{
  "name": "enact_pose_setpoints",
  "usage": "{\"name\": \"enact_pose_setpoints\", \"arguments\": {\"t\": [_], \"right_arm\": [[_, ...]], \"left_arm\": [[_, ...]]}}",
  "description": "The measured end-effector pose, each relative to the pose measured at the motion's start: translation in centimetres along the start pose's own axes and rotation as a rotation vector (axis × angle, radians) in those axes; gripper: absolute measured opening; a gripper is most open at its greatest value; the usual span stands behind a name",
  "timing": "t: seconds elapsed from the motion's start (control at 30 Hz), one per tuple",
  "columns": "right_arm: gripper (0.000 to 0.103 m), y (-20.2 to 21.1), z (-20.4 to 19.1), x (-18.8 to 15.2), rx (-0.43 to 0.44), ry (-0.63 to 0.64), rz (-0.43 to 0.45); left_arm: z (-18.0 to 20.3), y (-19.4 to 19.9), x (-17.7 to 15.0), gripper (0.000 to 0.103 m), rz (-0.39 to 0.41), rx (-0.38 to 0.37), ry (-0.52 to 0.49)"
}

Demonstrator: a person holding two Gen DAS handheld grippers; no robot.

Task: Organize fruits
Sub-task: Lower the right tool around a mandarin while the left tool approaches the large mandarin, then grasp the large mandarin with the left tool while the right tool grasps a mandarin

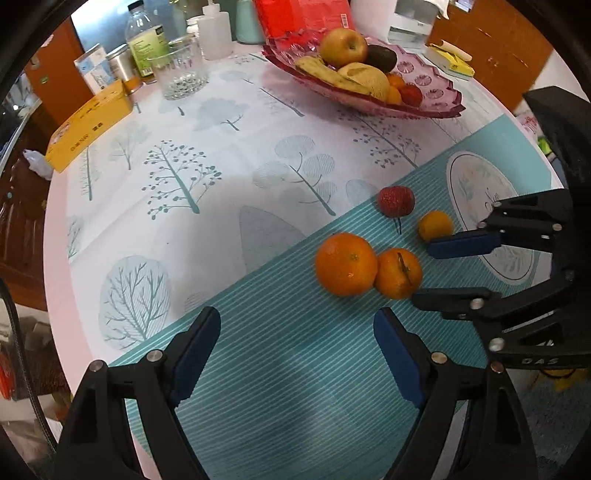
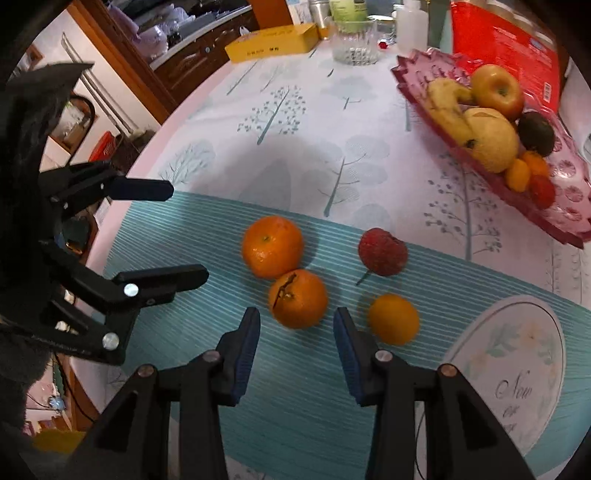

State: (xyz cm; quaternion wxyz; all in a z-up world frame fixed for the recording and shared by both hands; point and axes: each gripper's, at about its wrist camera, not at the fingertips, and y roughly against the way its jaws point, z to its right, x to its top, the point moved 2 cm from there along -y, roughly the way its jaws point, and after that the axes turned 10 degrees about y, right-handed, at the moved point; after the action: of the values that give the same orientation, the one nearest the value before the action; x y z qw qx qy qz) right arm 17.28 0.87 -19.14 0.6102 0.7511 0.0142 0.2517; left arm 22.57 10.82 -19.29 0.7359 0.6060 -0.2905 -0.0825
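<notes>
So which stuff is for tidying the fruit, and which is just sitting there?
For the job:
big round orange
smaller orange with a stem
tiny yellow-orange fruit
bumpy red fruit
pink glass fruit bowl

Just lying about:
yellow cardboard box
clear drinking glass
white plastic squeeze bottle
red packet

On the striped teal placemat (image 2: 207,229), loose fruit numbered four:
- two large round orange tangerines (image 2: 272,246) (image 2: 298,299), touching each other;
- one small smooth orange kumquat-like fruit (image 2: 393,319);
- one red bumpy strawberry-like fruit (image 2: 382,251).

In the one pink cut-glass fruit dish (image 1: 436,96), near the tablecloth's far edge:
- one yellow-red apple (image 1: 343,47);
- one dark avocado (image 1: 381,57);
- one yellow pear-like fruit (image 1: 369,79);
- one spotted yellow banana (image 1: 325,74);
- two small orange fruits (image 1: 394,88);
- one red fruit (image 1: 410,94).

Also along the far edge: one yellow cardboard box (image 1: 88,125), one clear ribbed drinking glass (image 1: 181,70).
</notes>
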Motion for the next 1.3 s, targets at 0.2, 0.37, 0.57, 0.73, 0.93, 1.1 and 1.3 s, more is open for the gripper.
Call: {"name": "enact_pose_setpoints", "arguments": {"t": [0.2,0.37,0.57,0.73,0.93,1.1,1.3], "right_arm": [[0.042,-1.3,-0.3,0.4,-0.033,0.036,0.005],[0.042,-2.1,0.3,0.3,0.005,0.022,-0.01],[0.04,-2.2,0.3,0.1,0.026,0.023,0.004],[0.039,-0.8,1.0,-0.7,0.046,0.013,0.025],[0.039,0.7,2.4,-1.7,0.037,-0.032,0.053],[0.039,1.4,3.1,-2.2,0.036,-0.058,0.067],[0.039,1.8,3.2,-2.6,0.038,-0.067,0.084]], "left_arm": [[-0.5,-0.7,0.2,0.084,-0.009,-0.033,0.005],[-0.2,-1.3,0.9,0.084,-0.014,-0.06,0.015],[0.6,-1.9,1.7,0.084,-0.018,-0.089,0.015],[1.4,-2.8,2.2,0.084,-0.032,-0.113,0.024],[2.4,-4.2,2.9,0.07,-0.051,-0.115,0.047],[3.1,-4.9,3.1,0.05,-0.07,-0.106,0.063],[3.5,-5.2,3.0,0.044,-0.07,-0.071,0.079]]}}
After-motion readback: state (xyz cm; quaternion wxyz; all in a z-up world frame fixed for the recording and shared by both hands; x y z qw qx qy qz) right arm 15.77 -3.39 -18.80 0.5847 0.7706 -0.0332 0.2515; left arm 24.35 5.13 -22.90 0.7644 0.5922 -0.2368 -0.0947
